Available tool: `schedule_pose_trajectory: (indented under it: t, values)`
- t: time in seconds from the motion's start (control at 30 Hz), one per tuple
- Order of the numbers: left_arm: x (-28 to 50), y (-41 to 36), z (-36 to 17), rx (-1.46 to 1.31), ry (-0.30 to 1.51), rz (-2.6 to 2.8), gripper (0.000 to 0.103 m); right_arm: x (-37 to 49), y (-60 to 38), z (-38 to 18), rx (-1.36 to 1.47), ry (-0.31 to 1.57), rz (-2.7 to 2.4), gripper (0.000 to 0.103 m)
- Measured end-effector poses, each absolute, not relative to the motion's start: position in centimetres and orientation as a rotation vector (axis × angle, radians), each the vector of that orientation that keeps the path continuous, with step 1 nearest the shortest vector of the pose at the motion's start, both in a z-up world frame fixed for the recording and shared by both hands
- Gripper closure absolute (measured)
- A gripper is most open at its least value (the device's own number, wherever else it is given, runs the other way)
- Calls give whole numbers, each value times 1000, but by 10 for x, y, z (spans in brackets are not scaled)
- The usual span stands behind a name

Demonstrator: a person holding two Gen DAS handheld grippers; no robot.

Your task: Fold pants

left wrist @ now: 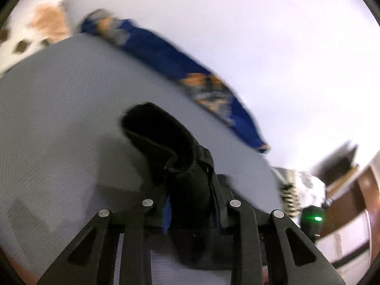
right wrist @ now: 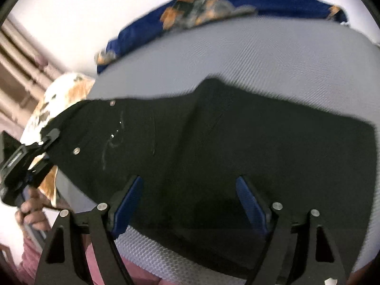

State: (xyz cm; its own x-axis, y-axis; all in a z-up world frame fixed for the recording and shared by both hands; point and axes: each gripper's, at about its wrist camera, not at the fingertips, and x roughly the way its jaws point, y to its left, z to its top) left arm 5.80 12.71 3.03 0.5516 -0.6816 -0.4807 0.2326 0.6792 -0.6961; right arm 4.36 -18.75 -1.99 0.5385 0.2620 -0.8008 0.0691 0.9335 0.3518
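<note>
The black pants [right wrist: 237, 142] lie spread across a grey bed cover [right wrist: 261, 54], with metal studs showing near the waist end at the left. My left gripper [left wrist: 190, 185] is shut on a bunched fold of the pants [left wrist: 161, 137], which rises out from between its fingers. The right wrist view shows that same left gripper [right wrist: 51, 137] holding the left end of the cloth raised off the bed. My right gripper [right wrist: 190, 204] hangs open over the near edge of the pants, its blue pads [right wrist: 128, 204] wide apart and not pressing the cloth.
A blue patterned pillow [left wrist: 166, 54] lies along the bed's far edge against a white wall. A white and orange spotted cushion [right wrist: 66, 90] sits by the bed's left end. A person's hand [right wrist: 30, 211] grips the left tool. Brown furniture [left wrist: 351, 190] stands at the right.
</note>
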Motion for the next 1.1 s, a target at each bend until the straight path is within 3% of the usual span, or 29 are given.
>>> schedule_pose_trajectory:
  t: [0.13,0.33,0.67,0.8,0.87,1.1]
  values:
    - [54,62,69,-512,788,-738,76,31,-219,-2,404,943,76,24]
    - [37,-47,84,-332,836,-976,76,6,-279,-1,547,917,7,24]
    - [6,-195,-12,108,1078,-1057,74,-41,-364,-17,819,875,-93,24]
    - [-17,-212,-15,250,1022,-1059,70,-40,-370,-32,872,904,-25,24]
    - [-26,-212,-7,282,1014,-1066,61,-33,-371,-41,917,912,27,24]
    - [-26,-166,24,214,974,-1147,46,-4,-370,-71,945,971,186,25]
